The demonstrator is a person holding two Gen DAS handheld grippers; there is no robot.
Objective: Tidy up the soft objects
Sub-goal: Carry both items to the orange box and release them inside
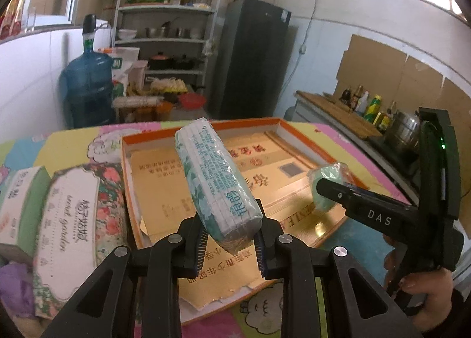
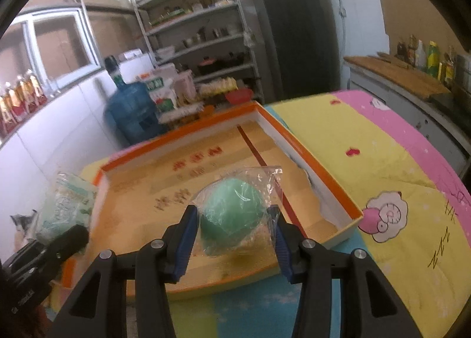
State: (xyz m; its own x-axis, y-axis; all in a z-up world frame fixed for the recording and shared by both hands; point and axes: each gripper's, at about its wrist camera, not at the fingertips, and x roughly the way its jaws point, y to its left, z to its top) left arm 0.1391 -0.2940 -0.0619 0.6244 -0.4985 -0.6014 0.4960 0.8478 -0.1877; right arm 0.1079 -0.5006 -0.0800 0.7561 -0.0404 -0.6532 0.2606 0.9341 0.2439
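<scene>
My left gripper (image 1: 231,235) is shut on a wrapped tissue pack (image 1: 215,179), white and green, which sticks up and away over the orange-rimmed shallow box (image 1: 129,179). My right gripper (image 2: 234,229) is shut on a green soft lump in clear plastic wrap (image 2: 232,214), held above the same box (image 2: 297,146). In the left wrist view the right gripper (image 1: 321,188) comes in from the right with the green lump (image 1: 328,179) at its tip. In the right wrist view the tissue pack (image 2: 66,205) and the left gripper's body show at the left edge.
A floral tissue pack (image 1: 76,220) and a green-white box (image 1: 20,202) lie left of the orange box on the patterned cloth (image 2: 382,167). A blue water jug (image 1: 86,85), shelves (image 1: 167,41), a dark fridge (image 1: 253,55) and a counter with bottles (image 1: 365,105) stand behind.
</scene>
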